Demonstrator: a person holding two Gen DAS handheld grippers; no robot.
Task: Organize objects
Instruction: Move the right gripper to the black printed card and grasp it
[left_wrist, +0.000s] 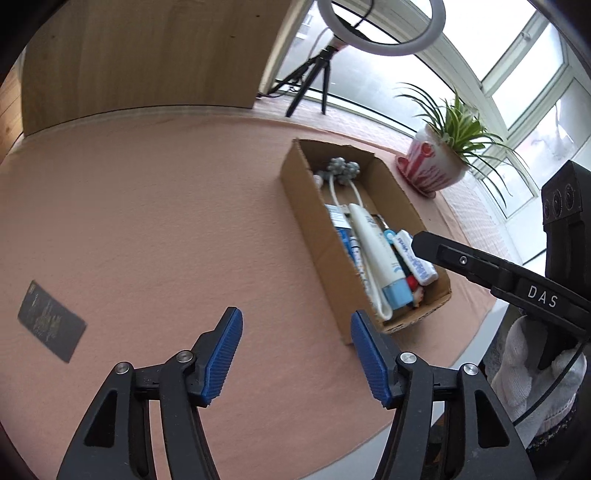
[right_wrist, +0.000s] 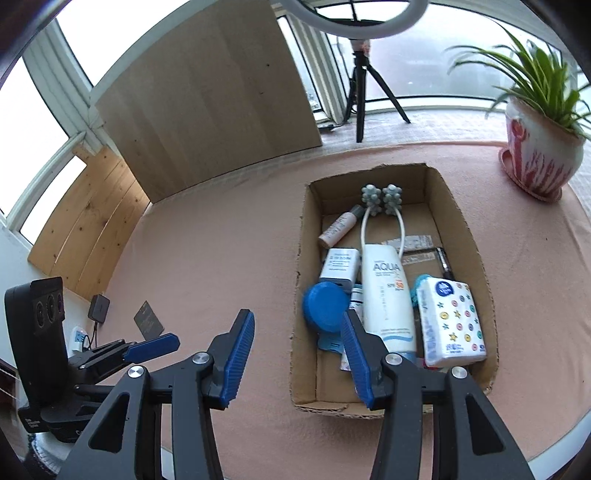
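1. Cardboard box (right_wrist: 476, 258): open-topped, resting on the pink tablecloth (left_wrist: 166, 221) towards the window side. Holds the gathered items.
2. Box contents, seen from the right wrist: white AQUA sunscreen tube (right_wrist: 386, 291) lying lengthwise at centre; tissue pack (right_wrist: 452, 325) with star-and-button print just beside it on the right; small white carton (right_wrist: 338, 267) to its left; beige bottle (right_wrist: 338, 229) and grey-headed massage roller (right_wrist: 380, 197) at the far end; blue round-capped item (right_wrist: 323, 304), blurred, against the near-left wall.
3. Dark card (left_wrist: 51, 321): flat on the cloth, well apart from the box, on the left side. The only loose item visible outside the box.
4. Left gripper (left_wrist: 295, 354): released, jaws spread wide, nothing between them; hovers over bare cloth between card and box.
5. Right gripper (right_wrist: 297, 356): released, jaws wide, empty; poised above the near-left corner of the box.
6. Step in hand, by judgement: the sorting looks nearly finished, with both grippers free between placements.
7. Next move, by judgement: the left gripper is nearer the card. A thin, flat piece calls for a low approach, one pad catching an edge, then a carry to the box.
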